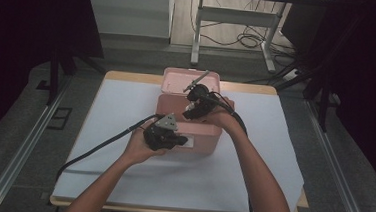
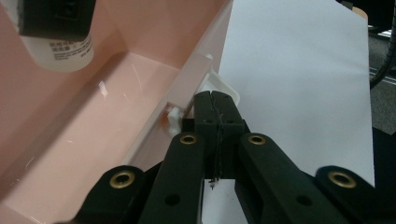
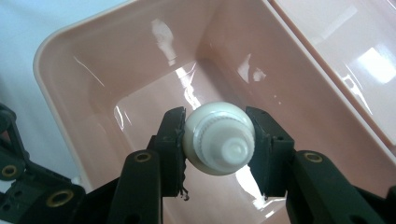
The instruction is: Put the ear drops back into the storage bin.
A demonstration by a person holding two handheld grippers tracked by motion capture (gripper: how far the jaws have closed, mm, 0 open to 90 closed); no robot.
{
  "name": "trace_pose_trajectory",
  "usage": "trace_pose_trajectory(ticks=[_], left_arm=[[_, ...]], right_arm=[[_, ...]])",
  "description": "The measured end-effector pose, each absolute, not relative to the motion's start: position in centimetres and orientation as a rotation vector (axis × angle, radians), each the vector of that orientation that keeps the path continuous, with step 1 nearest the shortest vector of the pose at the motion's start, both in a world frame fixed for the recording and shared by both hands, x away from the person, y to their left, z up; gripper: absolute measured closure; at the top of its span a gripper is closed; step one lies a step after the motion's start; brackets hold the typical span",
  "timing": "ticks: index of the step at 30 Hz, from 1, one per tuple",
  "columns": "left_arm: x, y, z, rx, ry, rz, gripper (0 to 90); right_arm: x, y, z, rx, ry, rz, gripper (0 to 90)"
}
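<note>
Nearest to me, on the white sheet (image 1: 123,146) that covers the table, my left gripper (image 1: 169,138) sits at the front wall of the pink box (image 1: 209,137); in the left gripper view its jaws are pressed together, tips at the box's rim beside a small white latch (image 2: 173,119), with a thin white tab (image 2: 219,84) of the box just past them. I cannot tell from that view whether the tips pinch anything between them. Just beyond, over the open box, my right gripper (image 1: 191,110) points down into it. In the right gripper view its jaws are clamped on a white bottle (image 3: 219,138), one pad on each side of the body, the ribbed screw cap facing the camera. The bottle hangs above the glossy pink floor of the box, clear of the walls as far as I can see; in the left gripper view the same bottle (image 2: 60,51) shows at the upper left with small print on its label, above the inside of the box. Farther back, the box's lid (image 1: 178,80) lies open behind the box, near the far edge of the table.
</note>
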State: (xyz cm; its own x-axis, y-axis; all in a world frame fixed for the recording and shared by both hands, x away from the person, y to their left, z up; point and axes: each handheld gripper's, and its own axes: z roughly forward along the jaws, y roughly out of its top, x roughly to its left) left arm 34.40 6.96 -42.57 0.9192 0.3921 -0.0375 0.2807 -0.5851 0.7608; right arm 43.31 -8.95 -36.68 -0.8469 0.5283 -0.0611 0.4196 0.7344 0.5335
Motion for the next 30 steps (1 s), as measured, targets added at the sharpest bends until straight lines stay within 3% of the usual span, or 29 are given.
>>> trace_pose_trajectory(ticks=[30], left_arm=[[34.5, 7.0, -42.5, 2.239, 0.469, 0.170, 90.0]], right_arm=[[44.9, -6.9, -38.4, 0.760, 2.764, 0.754, 60.2]])
